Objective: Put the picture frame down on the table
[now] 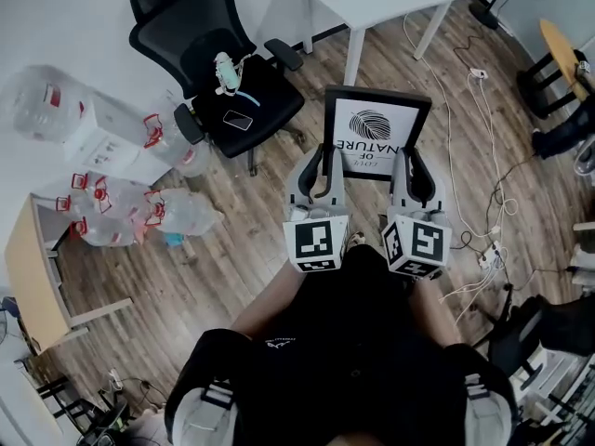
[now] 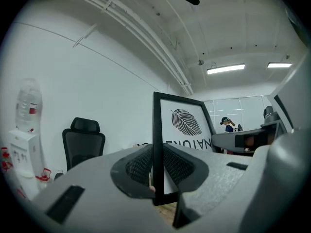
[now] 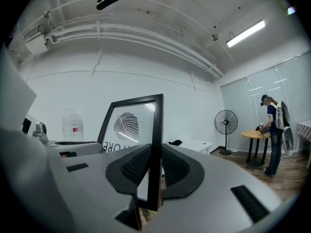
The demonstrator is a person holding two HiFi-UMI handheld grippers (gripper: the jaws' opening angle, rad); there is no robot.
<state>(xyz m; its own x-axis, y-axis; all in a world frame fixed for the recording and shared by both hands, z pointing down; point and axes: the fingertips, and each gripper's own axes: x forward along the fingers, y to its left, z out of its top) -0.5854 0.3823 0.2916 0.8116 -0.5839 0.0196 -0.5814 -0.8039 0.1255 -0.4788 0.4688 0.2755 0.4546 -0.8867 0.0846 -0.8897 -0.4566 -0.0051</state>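
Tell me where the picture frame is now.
Head view, centre: the picture frame hangs above the wood floor, left gripper clamping its left edge, right gripper its right edge, short of the white table.

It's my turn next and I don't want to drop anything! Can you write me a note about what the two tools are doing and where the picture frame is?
Left tool: shut on the left edge of the picture frame.
Right tool: shut on the frame's right edge.
Frame: in the air between both tools, above the wooden floor, with its leaf print facing the person.
White table: ahead, beyond the frame; the frame is not over it.
Done: the frame is gripped on both sides.
Left: carry it to the table, set it down, and only then open both tools.
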